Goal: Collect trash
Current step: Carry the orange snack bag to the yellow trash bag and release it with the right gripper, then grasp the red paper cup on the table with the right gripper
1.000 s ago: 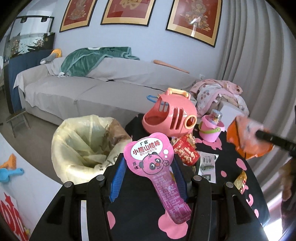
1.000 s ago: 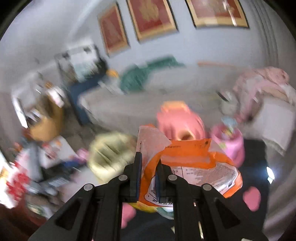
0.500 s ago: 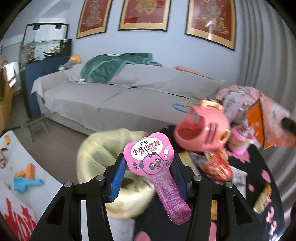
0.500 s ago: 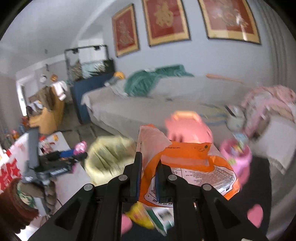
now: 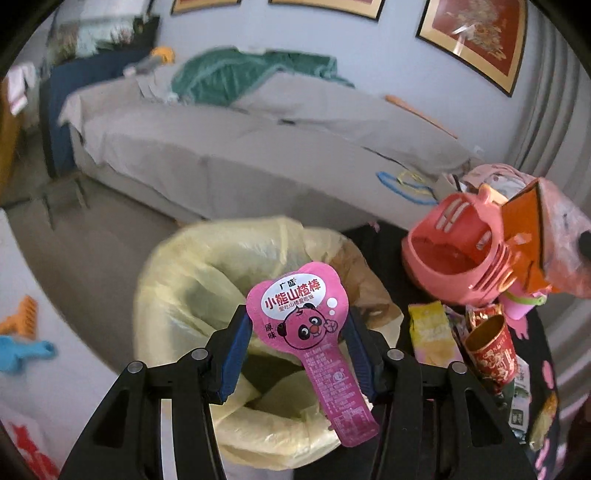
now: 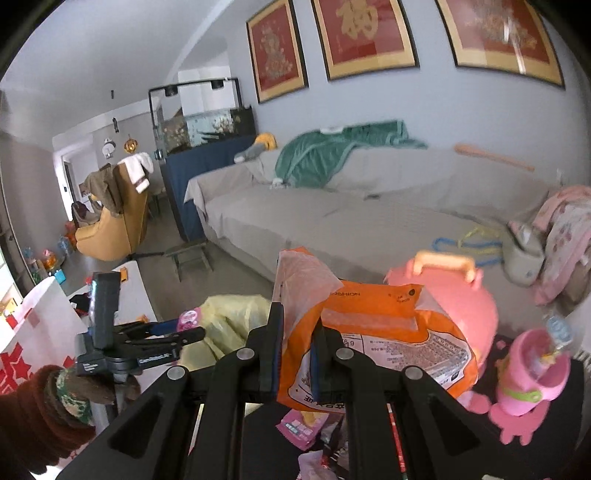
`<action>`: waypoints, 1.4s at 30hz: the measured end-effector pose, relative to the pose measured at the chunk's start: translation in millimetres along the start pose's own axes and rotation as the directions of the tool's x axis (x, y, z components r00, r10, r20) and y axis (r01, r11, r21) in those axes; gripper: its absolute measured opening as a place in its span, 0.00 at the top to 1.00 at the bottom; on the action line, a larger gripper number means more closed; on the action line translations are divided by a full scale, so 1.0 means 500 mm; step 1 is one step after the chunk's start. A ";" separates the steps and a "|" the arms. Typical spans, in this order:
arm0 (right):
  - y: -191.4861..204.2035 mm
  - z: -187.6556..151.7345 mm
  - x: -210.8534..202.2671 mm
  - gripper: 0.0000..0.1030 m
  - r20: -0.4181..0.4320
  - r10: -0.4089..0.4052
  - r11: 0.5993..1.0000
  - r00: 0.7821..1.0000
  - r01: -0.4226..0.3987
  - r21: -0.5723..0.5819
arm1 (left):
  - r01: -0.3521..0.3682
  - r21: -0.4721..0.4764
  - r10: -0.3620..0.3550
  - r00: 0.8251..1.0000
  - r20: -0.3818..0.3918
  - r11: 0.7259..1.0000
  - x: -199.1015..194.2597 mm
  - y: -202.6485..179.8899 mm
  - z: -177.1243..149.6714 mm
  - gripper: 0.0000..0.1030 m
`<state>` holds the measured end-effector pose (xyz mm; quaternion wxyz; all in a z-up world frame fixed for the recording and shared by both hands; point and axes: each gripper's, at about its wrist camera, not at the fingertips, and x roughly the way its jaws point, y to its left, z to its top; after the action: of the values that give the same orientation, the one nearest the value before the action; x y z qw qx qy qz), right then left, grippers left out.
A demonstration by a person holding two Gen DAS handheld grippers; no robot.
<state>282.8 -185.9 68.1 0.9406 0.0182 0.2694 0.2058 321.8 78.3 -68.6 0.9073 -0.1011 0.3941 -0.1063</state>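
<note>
Left tongs [image 5: 297,338] with pink wrapper [image 5: 304,332] moved from table to above bin [image 5: 207,280].

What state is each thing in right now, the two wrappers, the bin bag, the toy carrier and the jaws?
Pink bear-print snack wrapper: held upright between the left gripper jaws, over the bag.
Orange foil snack bag: crumpled, pinched in the right gripper.
Yellow plastic bin bag: mouth open.
Pink plastic toy carrier: open-fronted, on the table.
Red paper cup: lying tilted.

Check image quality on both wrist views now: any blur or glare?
Left wrist view: sofa and orange bag smeared by motion, pink wrapper sharp; glare on the framed picture. Right wrist view: mostly sharp, fisheye bends the walls, window blown out at the left edge.
</note>
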 end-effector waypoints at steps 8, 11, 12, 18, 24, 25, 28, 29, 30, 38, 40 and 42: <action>0.025 -0.021 0.090 0.89 -0.084 0.014 1.000 0.996 -0.016 -0.022 | 0.085 -0.129 -0.083 0.996 0.023 0.988 0.011 0.064 0.010 0.38; 0.050 -0.011 0.119 0.89 -0.092 0.048 0.998 0.995 -0.051 -0.028 | 0.053 -0.162 -0.040 0.996 0.080 0.985 -0.031 0.099 0.016 0.38; 0.059 -0.006 0.131 0.89 -0.093 0.064 0.997 0.994 -0.067 -0.033 | 0.019 -0.167 -0.002 0.995 0.102 0.986 -0.049 0.113 0.015 0.38; 0.151 0.022 0.223 0.89 -0.118 0.216 0.974 0.969 -0.223 -0.051 | -0.088 -0.221 0.127 0.978 0.167 0.971 -0.114 0.171 -0.012 0.38; 0.205 -0.013 0.428 0.89 -0.307 0.329 0.944 0.893 -0.322 0.075 | -0.109 -0.243 0.156 0.971 0.183 0.964 -0.140 0.203 -0.048 0.38; 0.205 -0.027 0.459 0.89 -0.344 0.330 0.944 0.879 -0.313 0.104 | -0.104 -0.248 0.151 0.972 0.178 0.963 -0.140 0.208 -0.054 0.38; 0.193 -0.099 0.573 0.89 -0.501 0.344 0.937 0.794 -0.257 0.235 | -0.096 -0.251 0.139 0.977 0.160 0.963 -0.137 0.221 -0.068 0.38; 0.186 -0.128 0.606 0.89 -0.552 0.350 0.933 0.757 -0.226 0.281 | -0.094 -0.248 0.136 0.979 0.155 0.964 -0.135 0.222 -0.073 0.38; 0.179 -0.158 0.634 0.89 -0.594 0.349 0.930 0.724 -0.188 0.317 | -0.093 -0.243 0.132 0.980 0.151 0.966 -0.135 0.223 -0.077 0.38; 0.182 -0.198 0.635 0.84 -0.634 0.311 0.947 0.709 -0.173 0.271 | -0.095 -0.226 0.131 0.980 0.152 0.970 -0.119 0.215 -0.085 0.38; 0.201 -0.178 0.595 0.77 -0.605 0.316 0.949 0.731 -0.228 0.219 | -0.097 -0.227 0.133 0.979 0.151 0.969 -0.117 0.210 -0.084 0.38; 0.222 -0.164 0.554 0.68 -0.559 0.307 0.950 0.770 -0.276 0.142 | -0.102 -0.226 0.137 0.979 0.148 0.969 -0.115 0.199 -0.083 0.38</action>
<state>411.9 19.4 -124.0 0.7709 0.0211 0.5394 0.3381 264.0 185.2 -83.2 0.9247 -0.1841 0.3334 0.0010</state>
